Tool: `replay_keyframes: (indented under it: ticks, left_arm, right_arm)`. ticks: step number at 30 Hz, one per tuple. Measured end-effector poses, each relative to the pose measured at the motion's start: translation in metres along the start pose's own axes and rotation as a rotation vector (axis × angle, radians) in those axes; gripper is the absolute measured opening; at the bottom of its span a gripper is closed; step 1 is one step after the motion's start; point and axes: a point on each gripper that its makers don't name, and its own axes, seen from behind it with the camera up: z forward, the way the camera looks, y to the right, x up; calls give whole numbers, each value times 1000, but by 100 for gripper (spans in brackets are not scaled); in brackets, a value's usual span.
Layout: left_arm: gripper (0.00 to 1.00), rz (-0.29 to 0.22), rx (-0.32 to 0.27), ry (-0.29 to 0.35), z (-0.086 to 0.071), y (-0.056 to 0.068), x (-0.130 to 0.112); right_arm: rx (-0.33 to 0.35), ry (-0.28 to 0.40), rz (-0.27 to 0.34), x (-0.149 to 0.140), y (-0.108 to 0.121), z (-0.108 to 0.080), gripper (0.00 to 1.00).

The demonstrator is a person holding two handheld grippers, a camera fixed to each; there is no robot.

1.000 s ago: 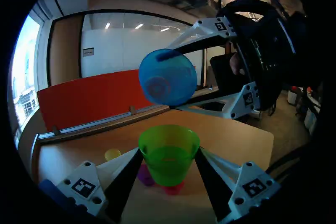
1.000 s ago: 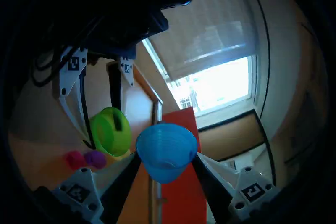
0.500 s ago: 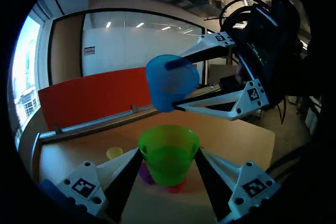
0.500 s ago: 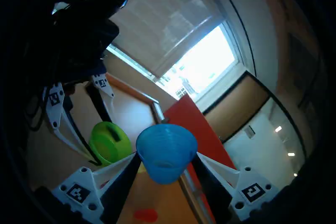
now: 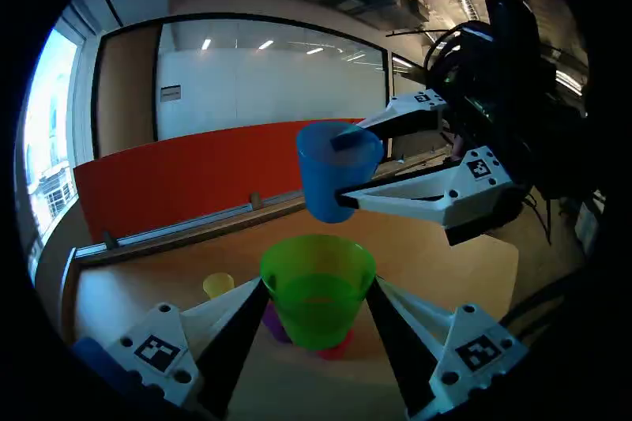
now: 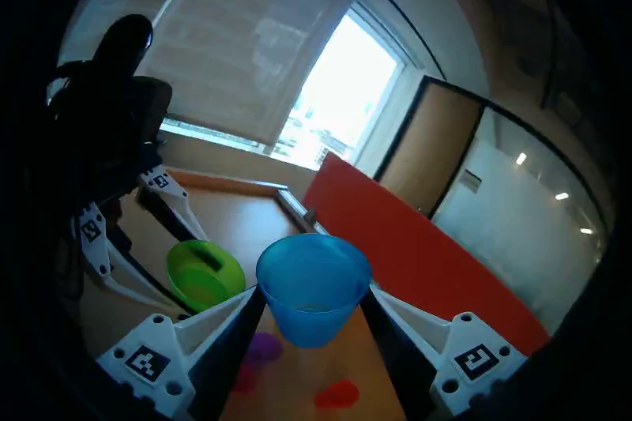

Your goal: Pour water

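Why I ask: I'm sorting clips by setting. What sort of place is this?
Probably an office or meeting room: a long wooden table with a red divider panel along its far edge, a glass wall behind that, and a big window with a roller blind.

Your right gripper point(image 6: 314, 306) clamps the blue cup point(image 6: 314, 295) upright between both fingers. To its left, the left gripper point(image 6: 193, 274) grips the green cup point(image 6: 208, 266) above the wooden table point(image 6: 237, 219), where a purple piece point(image 6: 263, 346) and a red piece point(image 6: 336, 395) lie.
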Motion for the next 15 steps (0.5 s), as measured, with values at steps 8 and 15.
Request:
replay_keyframes:
  ticks: [8,15]
  left_arm:
    - [84,-4,12,-7,1,-7,-5]
    - [84,-7,29,-29,3,-17,-17]
  right_arm:
    - [-10,-17,89,-11,1,-1,89]
    - [-12,-38,125,-18,1,0,89]
